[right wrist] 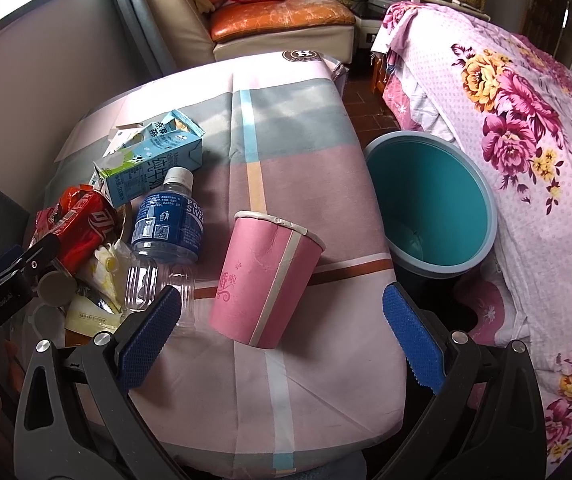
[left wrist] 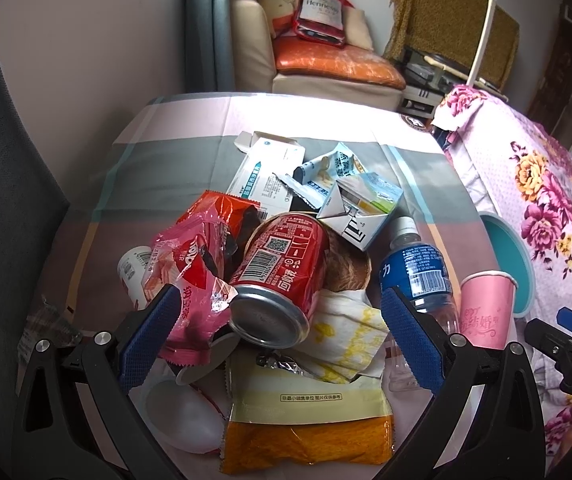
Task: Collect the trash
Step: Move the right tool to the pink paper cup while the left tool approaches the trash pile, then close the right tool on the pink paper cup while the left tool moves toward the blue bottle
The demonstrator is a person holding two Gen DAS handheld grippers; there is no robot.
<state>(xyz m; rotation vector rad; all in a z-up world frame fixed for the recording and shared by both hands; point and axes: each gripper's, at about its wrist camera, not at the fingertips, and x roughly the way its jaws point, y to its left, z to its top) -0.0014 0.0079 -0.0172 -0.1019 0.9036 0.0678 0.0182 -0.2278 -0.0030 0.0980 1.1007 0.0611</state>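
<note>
A heap of trash lies on a cloth-covered table (right wrist: 286,128). In the left wrist view my left gripper (left wrist: 278,312) is open just in front of a red soda can (left wrist: 282,276) lying on its side, with a pink snack wrapper (left wrist: 190,296) on its left and a stained tissue (left wrist: 349,332) on its right. An orange-yellow packet (left wrist: 305,428) lies below. In the right wrist view my right gripper (right wrist: 278,316) is open around a standing pink paper cup (right wrist: 266,276), not touching it. A blue-labelled plastic bottle (right wrist: 166,236) lies left of the cup.
A teal trash bin (right wrist: 433,200) stands on the floor off the table's right edge, beside a floral bedspread (right wrist: 525,120). A milk carton (right wrist: 154,160), a white box (left wrist: 266,168) and small wrappers lie farther back. A sofa with an orange cushion (left wrist: 333,64) stands behind.
</note>
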